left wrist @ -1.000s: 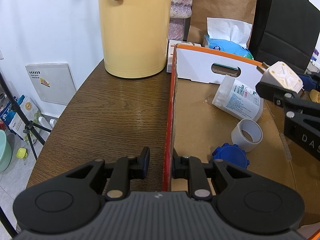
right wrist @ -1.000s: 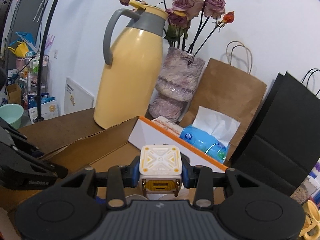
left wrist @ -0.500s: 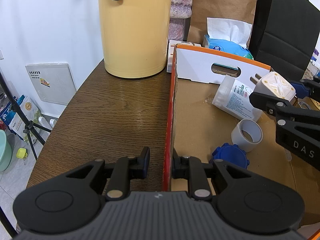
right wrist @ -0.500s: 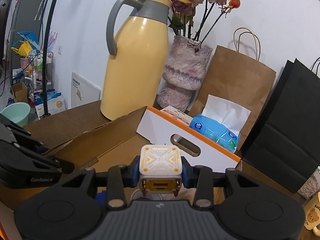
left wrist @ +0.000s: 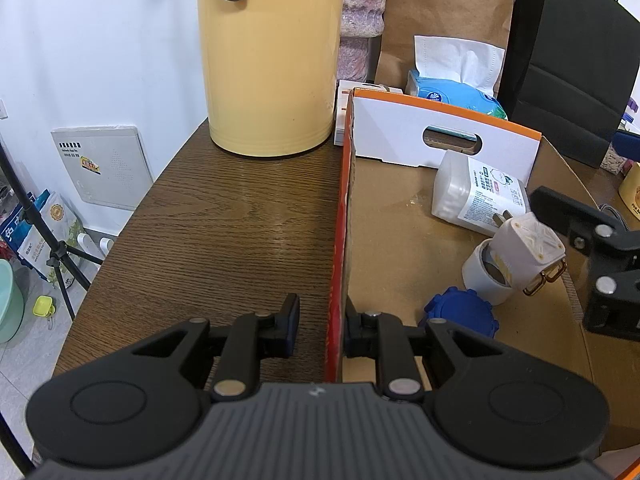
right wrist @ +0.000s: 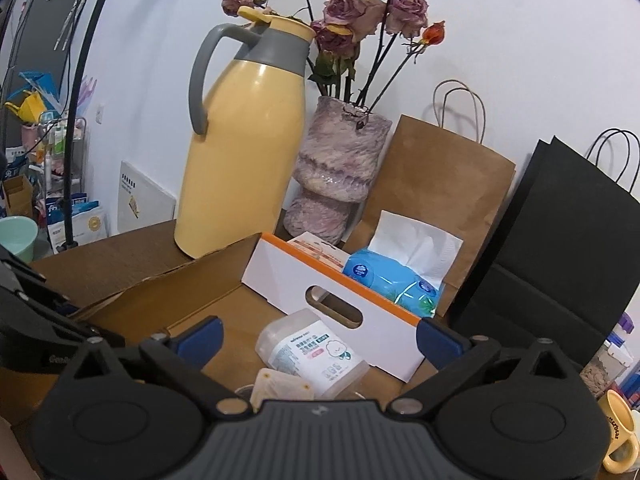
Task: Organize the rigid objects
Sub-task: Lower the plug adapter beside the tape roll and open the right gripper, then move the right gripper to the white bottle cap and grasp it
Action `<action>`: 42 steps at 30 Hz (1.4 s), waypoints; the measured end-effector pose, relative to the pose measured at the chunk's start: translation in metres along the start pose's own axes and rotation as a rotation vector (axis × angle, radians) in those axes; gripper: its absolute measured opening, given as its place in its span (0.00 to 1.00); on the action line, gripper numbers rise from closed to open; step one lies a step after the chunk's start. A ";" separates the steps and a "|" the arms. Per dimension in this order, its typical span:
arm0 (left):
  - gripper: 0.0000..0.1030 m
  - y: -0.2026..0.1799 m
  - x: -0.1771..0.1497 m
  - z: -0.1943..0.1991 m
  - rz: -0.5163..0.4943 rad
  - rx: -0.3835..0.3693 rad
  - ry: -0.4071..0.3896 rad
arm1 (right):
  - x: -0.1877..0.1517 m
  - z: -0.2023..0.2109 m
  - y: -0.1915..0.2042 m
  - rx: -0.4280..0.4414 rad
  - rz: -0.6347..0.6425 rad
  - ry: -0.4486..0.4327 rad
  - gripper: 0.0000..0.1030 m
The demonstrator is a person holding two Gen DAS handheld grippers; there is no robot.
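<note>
A dark wooden table (left wrist: 224, 216) is set against a white wall, with a yellow thermos jug (left wrist: 268, 56), a vase of dried roses (right wrist: 340, 172), a tissue pack (right wrist: 394, 276) and paper bags along its far edge. An open cardboard box (left wrist: 384, 216) with an orange rim is placed on the table's right part. The box's left wall is straddled by the left gripper (left wrist: 320, 320), whose jaws are narrowly parted, one finger outside and one inside; whether the wall is actually pinched cannot be told. The right gripper (right wrist: 318, 340) is held over the box with its jaws spread wide and nothing between them.

The white plug adapter (left wrist: 528, 248) is seen inside the box towards its right side, tilted, leaning on the white tape roll (left wrist: 486, 276), prongs pointing up and away, free of the gripper. A white plastic bottle (left wrist: 476, 192) is lying on its side near the box's far wall, and a blue cap (left wrist: 460, 316) lies nearer the front.

The adapter is judged to be light, stiff and smooth-sided; its tilted perch looks unsteady, so a slip off the roll is possible. If it is to be taken again, its flat opposite sides should be gripped, not the prongs. The bottle looks light and slippery, and is best held across its flat body
</note>
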State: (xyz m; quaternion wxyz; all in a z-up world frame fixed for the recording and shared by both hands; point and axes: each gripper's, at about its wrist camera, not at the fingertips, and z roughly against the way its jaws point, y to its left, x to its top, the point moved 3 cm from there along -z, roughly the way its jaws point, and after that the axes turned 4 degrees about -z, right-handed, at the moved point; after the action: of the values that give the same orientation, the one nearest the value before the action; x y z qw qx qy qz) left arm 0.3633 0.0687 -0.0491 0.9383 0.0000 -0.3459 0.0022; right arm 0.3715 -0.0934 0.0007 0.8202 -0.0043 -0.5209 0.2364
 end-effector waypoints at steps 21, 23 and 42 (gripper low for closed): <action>0.20 0.000 0.000 0.000 -0.001 0.000 -0.001 | -0.067 0.072 -0.118 -0.216 -0.193 -0.020 1.00; 0.20 0.000 0.000 0.000 0.000 0.000 0.000 | -0.083 0.078 -0.129 -0.239 -0.217 -0.003 1.00; 0.20 0.000 0.000 0.000 -0.001 -0.001 -0.001 | -0.164 0.124 -0.088 -0.142 -0.267 0.079 1.00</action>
State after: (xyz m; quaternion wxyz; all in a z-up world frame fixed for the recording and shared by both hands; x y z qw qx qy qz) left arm 0.3631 0.0689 -0.0492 0.9381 -0.0003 -0.3463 0.0017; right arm 0.2427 -0.2652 -0.0602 0.8617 -0.0023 -0.4998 0.0876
